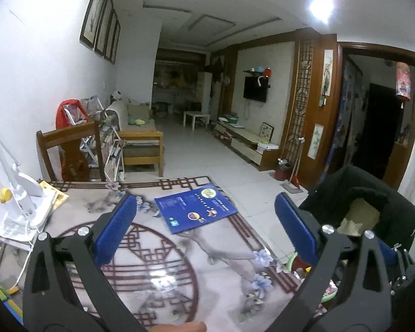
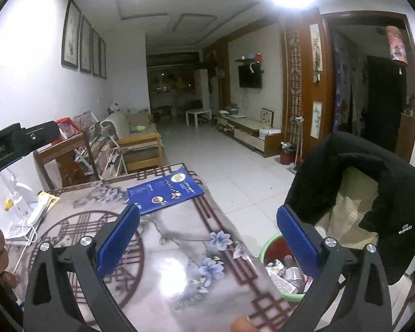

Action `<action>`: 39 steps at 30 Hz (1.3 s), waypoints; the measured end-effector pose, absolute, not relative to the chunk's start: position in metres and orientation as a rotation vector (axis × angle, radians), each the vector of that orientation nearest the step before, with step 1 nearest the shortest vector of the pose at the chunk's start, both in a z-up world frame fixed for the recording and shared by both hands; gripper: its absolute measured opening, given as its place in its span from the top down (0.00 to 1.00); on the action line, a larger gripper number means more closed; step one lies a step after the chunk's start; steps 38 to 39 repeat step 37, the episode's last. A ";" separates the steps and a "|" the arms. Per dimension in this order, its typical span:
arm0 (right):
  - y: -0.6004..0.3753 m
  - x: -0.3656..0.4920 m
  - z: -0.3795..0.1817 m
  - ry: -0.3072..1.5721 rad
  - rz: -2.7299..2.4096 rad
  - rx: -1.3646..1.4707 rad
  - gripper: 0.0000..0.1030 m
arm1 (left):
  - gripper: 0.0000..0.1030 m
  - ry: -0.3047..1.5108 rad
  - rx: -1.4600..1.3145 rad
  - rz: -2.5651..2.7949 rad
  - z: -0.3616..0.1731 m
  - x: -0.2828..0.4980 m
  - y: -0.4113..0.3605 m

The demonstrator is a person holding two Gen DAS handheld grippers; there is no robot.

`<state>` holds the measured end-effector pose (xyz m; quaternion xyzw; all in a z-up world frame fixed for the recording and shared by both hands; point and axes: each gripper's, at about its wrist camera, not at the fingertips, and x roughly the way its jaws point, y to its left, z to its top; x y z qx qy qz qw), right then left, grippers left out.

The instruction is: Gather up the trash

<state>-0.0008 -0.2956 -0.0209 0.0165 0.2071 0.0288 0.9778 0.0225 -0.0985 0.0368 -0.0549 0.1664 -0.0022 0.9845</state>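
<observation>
trash bin (image 2: 265,251), green-rimmed and holding wrappers, stood on the floor at 4 o'clock of the patterned table (image 2: 179,249), beside a chair draped with a black jacket (image 2: 373,188). left gripper (image 1: 204,221) and right gripper (image 2: 207,232) were both spread wide, grasping nothing. a blue booklet (image 2: 163,191) lay at 12 o'clock on the table.

Living room: white tiled floor (image 1: 207,149); four framed pictures (image 1: 101,22) on white wall at 10 o'clock; wooden sofa (image 1: 141,138) at 9; wall television (image 1: 255,88) at 1; ceiling light (image 1: 322,7) at 2
</observation>
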 end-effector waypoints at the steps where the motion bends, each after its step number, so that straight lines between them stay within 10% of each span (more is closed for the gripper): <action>1: -0.292 0.000 -0.021 0.418 0.060 0.030 0.07 | 0.05 0.333 -0.113 0.001 0.037 0.022 -0.096; 28: -0.276 0.014 -0.037 0.484 0.106 -0.021 0.07 | 0.05 0.427 -0.149 0.001 0.015 0.037 -0.081; 39: -0.238 0.058 -0.107 0.696 0.231 -0.058 0.07 | 0.05 0.678 -0.176 0.195 -0.087 0.051 -0.022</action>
